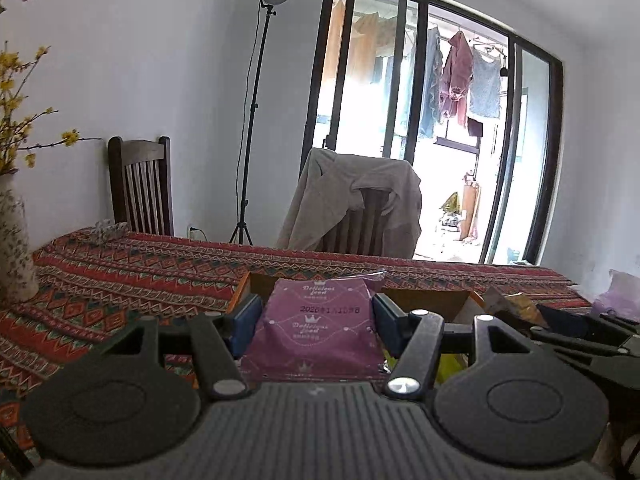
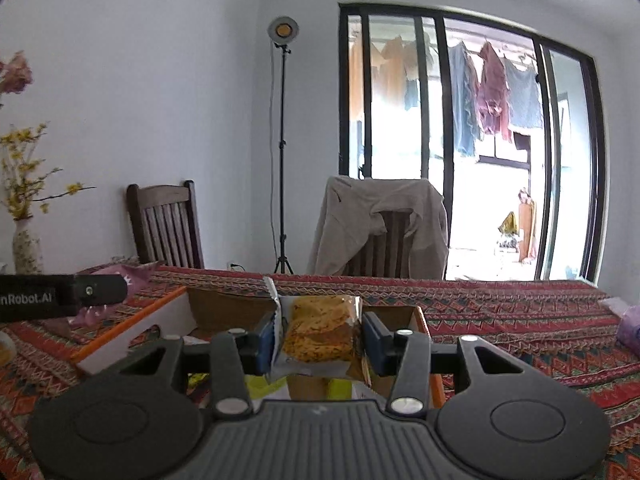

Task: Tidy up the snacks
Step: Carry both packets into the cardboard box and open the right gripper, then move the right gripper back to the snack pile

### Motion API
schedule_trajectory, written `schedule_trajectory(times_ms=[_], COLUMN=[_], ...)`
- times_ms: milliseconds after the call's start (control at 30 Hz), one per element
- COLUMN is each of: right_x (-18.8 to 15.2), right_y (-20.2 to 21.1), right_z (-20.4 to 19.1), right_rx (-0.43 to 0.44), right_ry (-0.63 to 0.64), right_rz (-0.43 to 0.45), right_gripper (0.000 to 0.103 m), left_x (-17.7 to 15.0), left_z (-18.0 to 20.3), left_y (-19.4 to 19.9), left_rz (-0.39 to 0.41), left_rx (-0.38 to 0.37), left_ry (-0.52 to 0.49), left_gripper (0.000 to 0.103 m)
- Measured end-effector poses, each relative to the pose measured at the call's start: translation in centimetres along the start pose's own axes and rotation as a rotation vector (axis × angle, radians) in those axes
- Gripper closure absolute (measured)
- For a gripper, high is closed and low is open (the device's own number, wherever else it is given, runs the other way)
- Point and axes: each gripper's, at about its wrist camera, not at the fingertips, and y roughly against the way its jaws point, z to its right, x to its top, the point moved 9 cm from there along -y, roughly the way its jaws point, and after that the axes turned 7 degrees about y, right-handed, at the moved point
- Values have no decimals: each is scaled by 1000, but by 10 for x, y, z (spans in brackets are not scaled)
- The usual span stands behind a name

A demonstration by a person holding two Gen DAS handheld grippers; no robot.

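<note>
- The long table under its red zigzag-patterned woven cloth [image 2: 500,304] fills the space ahead of me
- An open cardboard box with orange edges [image 2: 132,322] sits on that cloth, below both my grippers
- My left gripper [image 1: 316,316] has its blue pads clamped on the sides of a purple foil snack packet [image 1: 316,328], held above the box
- My right gripper [image 2: 318,334] pinches a clear packet of yellow crackers [image 2: 318,330] narrowly, over the same box

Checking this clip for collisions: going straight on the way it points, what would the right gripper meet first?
Probably the far wall of the cardboard box just past the held cracker packet; depth is unclear.
</note>
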Motion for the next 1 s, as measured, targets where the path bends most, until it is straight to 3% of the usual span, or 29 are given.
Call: schedule_trajectory(times_ms=[200,467,500,567,600,633,700,1000], right_x=[-18,-45,-47,-49,-49,-50,-48,-44], right_y=[-27,-44,-44,-42,-42,-41,-39,-38], right_z=[3,0,0,0,0,0,1,6], right_rx=[-21,14,13,10,11,12,12,10], right_ry=[-24,-33,-33,-37,-38,-42,-52,-69], right_rz=[1,-89,-91,-92,-93,-91,-77,-61], right_gripper=[59,57,52,48,40,22,0,0], left_x=[-16,-34,-36,-33,-31,-29,-25,-25], left_z=[9,2,1,-4,-6,-8,-12,-10], left_y=[-25,-40,-40,-39,-35,-32,-26,-22], left_rz=[12,-15,-14,1,18,37,84,68], left_rx=[23,46,53,56,55,61,88,98], left_ry=[-36,-56,-51,-32,-16,-3,10,-1], left_gripper=[41,41,40,30,17,4,0,0])
